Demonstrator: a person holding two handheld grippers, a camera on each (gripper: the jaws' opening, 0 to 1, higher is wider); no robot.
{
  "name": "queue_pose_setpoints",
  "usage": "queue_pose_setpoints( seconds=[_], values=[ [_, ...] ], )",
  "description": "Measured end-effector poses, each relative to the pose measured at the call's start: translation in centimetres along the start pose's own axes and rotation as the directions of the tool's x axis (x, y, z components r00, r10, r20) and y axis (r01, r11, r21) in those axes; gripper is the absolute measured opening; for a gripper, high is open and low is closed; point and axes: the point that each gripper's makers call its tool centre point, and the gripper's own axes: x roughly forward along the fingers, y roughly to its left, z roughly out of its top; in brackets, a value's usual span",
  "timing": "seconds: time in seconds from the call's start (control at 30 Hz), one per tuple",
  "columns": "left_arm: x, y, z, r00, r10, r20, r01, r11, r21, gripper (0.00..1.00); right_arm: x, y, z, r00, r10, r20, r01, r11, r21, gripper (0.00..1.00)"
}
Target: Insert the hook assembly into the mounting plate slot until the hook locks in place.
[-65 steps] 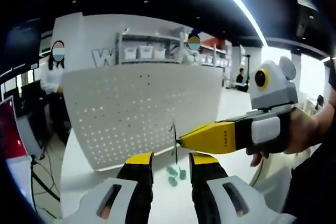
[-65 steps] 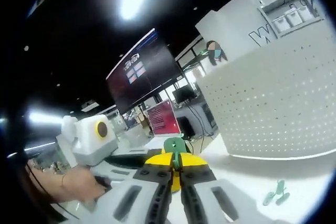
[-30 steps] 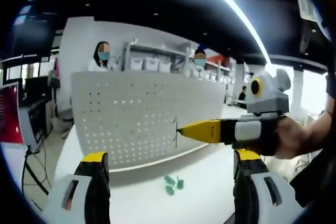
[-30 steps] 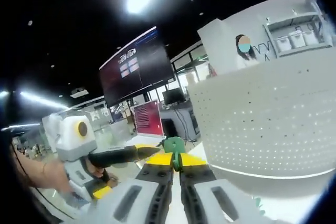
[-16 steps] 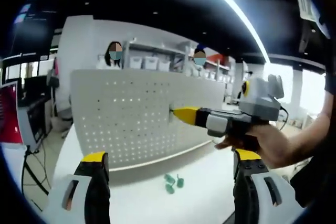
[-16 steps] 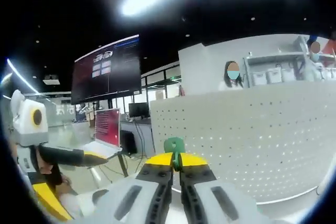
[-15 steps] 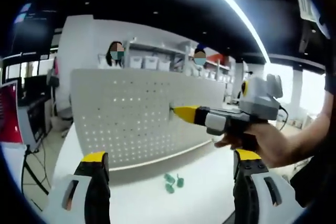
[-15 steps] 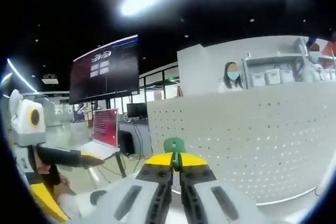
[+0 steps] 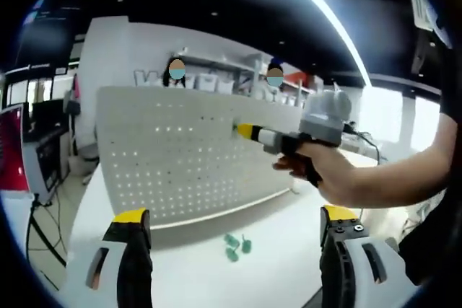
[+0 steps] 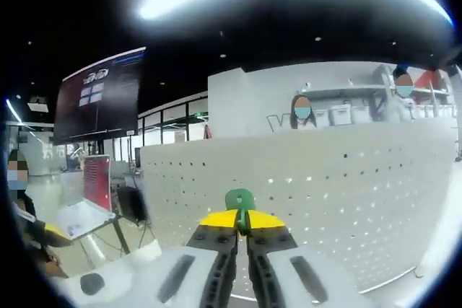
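The white pegboard (image 9: 195, 156) stands upright across the middle of the left gripper view, on a white table (image 9: 274, 279), and in the right gripper view it spans the frame from about 9 o'clock to 3 o'clock. Behind its top edge, toward 12 o'clock, runs a shelf of white bins (image 9: 216, 81) with two people beside it, and a big dark screen (image 10: 101, 102) hangs at 10 o'clock in the right gripper view. The right gripper (image 9: 242, 130), held in a hand (image 9: 328, 171) reaching in from 3 o'clock, has its yellow tip right at the board's face. Its jaws are pressed together on a green hook (image 10: 240, 200), whose rounded head sticks up just above them at the centre of the right gripper view, in front of the board. The left gripper (image 9: 234, 239) has its jaws wide apart, gripping nothing. Between them at 6 o'clock, a few small green hooks (image 9: 235, 246) lie loose on the table near the board's foot.
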Motion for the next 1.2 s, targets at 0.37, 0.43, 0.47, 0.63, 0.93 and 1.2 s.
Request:
queue_pose_setpoints(
  seconds=[0.37, 0.43, 0.47, 0.63, 0.93, 1.2],
  values=[
    [0.0, 0.5, -0.7, 1.000, -0.005, -0.012, 0.005, 1.000, -0.011, 0.97, 2.1, -3.6, 2.0, 0.994, -0.088, 0.064, 0.089, 0.996, -0.020, 0.00],
    [0.1, 0.6, -0.7, 1.000, -0.005, -0.015, 0.005, 1.000, -0.013, 0.97, 2.4, -3.9, 2.3, 0.993, -0.097, 0.072, 0.099, 0.995, -0.025, 0.00],
    [0.1, 0.6, -0.7, 1.000, -0.007, -0.016, 0.007, 1.000, -0.016, 0.97, 2.6, -4.1, 2.4, 0.992, -0.100, 0.075, 0.102, 0.994, -0.024, 0.00],
    [0.4, 0.7, -1.0, 1.000, -0.014, -0.028, 0.014, 1.000, -0.018, 0.97, 3.0, -5.2, 2.9, 0.987, -0.133, 0.094, 0.134, 0.991, -0.004, 0.00],
    [0.6, 1.0, -1.2, 0.999, -0.013, -0.037, 0.012, 1.000, -0.021, 0.96, 3.6, -6.2, 3.2, 0.980, -0.168, 0.106, 0.168, 0.986, 0.002, 0.00],
    [0.7, 1.5, -1.3, 0.999, -0.006, -0.040, 0.005, 1.000, -0.031, 0.96, 3.9, -6.8, 3.2, 0.977, -0.184, 0.107, 0.184, 0.983, 0.011, 0.00]
  ],
)
